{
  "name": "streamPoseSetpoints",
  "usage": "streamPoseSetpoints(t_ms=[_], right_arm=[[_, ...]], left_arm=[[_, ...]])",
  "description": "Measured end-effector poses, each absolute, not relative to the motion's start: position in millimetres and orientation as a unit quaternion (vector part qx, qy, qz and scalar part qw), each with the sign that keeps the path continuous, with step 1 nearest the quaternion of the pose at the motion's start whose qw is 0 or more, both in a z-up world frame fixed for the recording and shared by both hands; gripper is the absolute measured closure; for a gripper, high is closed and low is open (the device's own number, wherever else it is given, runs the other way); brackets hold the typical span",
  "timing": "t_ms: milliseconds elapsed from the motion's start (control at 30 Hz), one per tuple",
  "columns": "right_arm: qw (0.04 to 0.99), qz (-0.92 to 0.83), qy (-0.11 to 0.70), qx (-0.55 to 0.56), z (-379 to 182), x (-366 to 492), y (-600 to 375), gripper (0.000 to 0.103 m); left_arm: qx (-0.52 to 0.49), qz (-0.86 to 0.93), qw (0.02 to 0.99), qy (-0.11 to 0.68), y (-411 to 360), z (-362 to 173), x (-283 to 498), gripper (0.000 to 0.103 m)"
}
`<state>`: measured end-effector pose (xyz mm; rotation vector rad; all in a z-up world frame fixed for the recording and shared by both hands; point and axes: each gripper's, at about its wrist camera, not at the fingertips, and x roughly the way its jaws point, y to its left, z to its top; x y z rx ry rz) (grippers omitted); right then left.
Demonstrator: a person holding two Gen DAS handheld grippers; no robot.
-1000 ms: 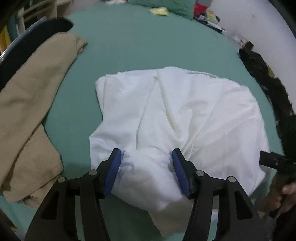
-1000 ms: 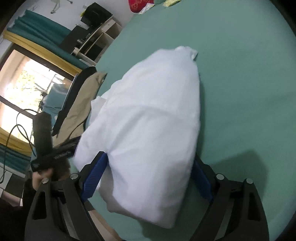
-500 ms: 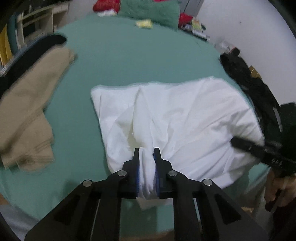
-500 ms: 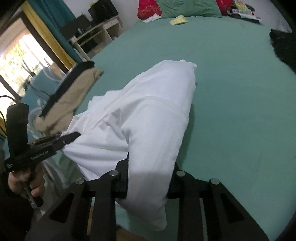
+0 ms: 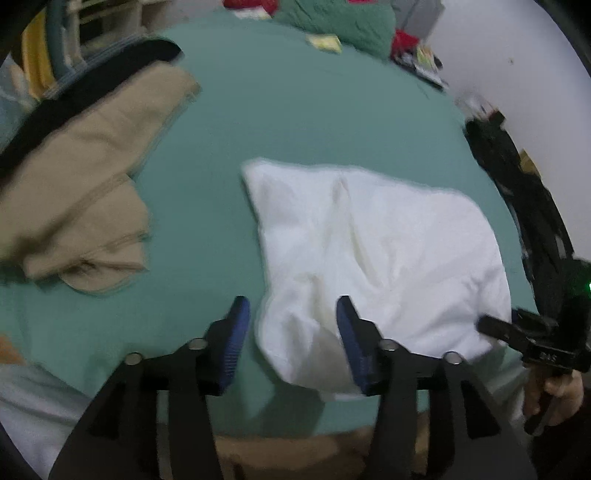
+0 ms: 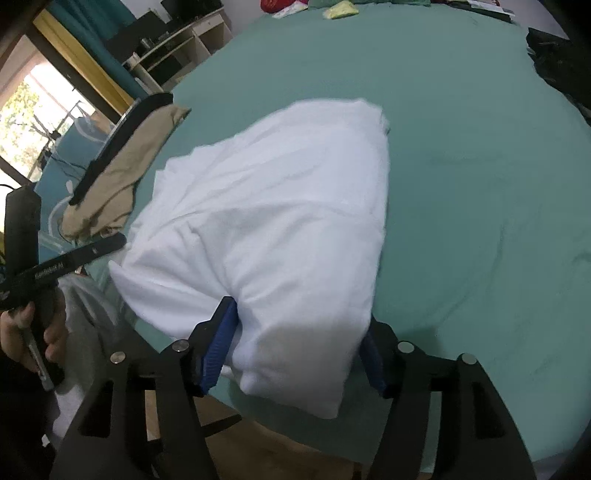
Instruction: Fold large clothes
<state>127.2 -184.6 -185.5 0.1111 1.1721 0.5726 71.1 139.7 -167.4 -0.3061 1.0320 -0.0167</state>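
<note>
A large white garment (image 5: 388, 251) lies bunched on the green bed sheet (image 5: 295, 110), its near edge at the bed's front rim. My left gripper (image 5: 291, 332) hovers over the garment's near left corner. Its jaws are opening, and the fabric lies loose between the blue pads. In the right wrist view the white garment (image 6: 288, 206) bulges up between the pads of my right gripper (image 6: 297, 343). Those jaws are opening too, and the near right corner droops over the bed's edge. Each view shows the other gripper in a hand at its side.
A beige garment (image 5: 81, 177) and a dark strip lie at the bed's left edge. Black clothing (image 5: 517, 177) is heaped along the right edge. Pillows and small items (image 5: 332, 18) sit at the far end. A shelf unit (image 6: 177, 48) and window stand beyond the left side.
Half a second ago both grippers were pinched shut on the garment's near edge; now both have spread wide again. Both have drawn back and up toward the bed's front edge.
</note>
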Motion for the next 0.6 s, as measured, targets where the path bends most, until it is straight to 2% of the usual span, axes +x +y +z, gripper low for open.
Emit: streamPoseSetpoints(t_ms=[100, 300, 400, 600], right_arm=[[0.799, 0.269, 0.534, 0.065, -176, 131, -192, 0.039], [0.817, 0.268, 0.499, 0.105, -154, 143, -214, 0.038], [0.821, 0.254, 0.501, 0.104, -161, 153, -218, 0.038], [0.809, 0.247, 0.526, 0.087, -194, 165, -206, 0.038]], left_arm=[[-0.151, 0.01, 0.866, 0.476, 157, -166, 80, 0.038], [-0.213, -0.028, 0.83, 0.515, 164, -205, 110, 0.034], [-0.236, -0.043, 0.828, 0.507, 154, -212, 115, 0.024], [-0.284, -0.121, 0.806, 0.504, 133, -219, 120, 0.022]])
